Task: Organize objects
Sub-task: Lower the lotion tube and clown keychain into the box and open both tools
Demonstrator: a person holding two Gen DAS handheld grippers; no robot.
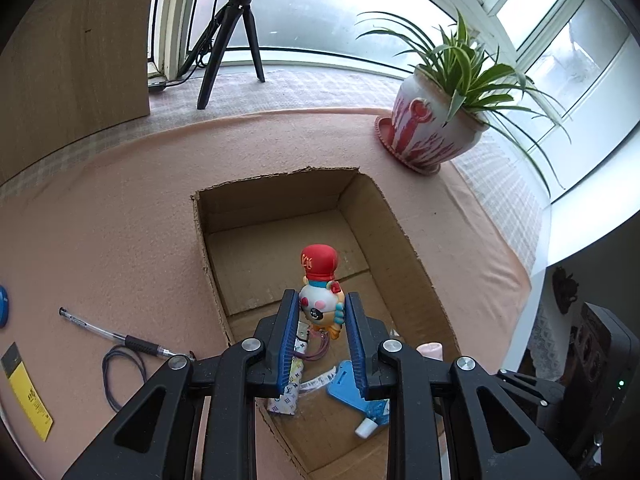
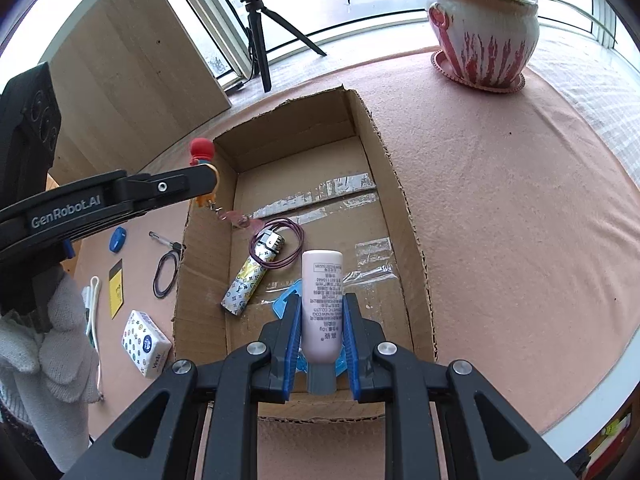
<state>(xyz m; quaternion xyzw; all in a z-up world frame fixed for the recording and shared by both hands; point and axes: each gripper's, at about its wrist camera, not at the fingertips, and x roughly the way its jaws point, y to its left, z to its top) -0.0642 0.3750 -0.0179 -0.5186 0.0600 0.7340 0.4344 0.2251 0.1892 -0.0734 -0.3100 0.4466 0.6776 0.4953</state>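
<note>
Jaws clamped on figurine (image 1: 320, 292) and tube (image 2: 322, 304), over box (image 2: 404, 216)

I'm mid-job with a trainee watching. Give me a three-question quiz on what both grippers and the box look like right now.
1. True or false: the left gripper holds a toy figure with a red cap above the cardboard box.
2. What does the right gripper grip?
A. a pen
B. a pink tube
C. a tissue pack
3. Fill in: the black pen lies ____ the box, on the pink cloth.

Key:
1. True.
2. B, the pink tube, cap toward the camera.
3. Outside; it lies beside a dark hair tie.
</note>
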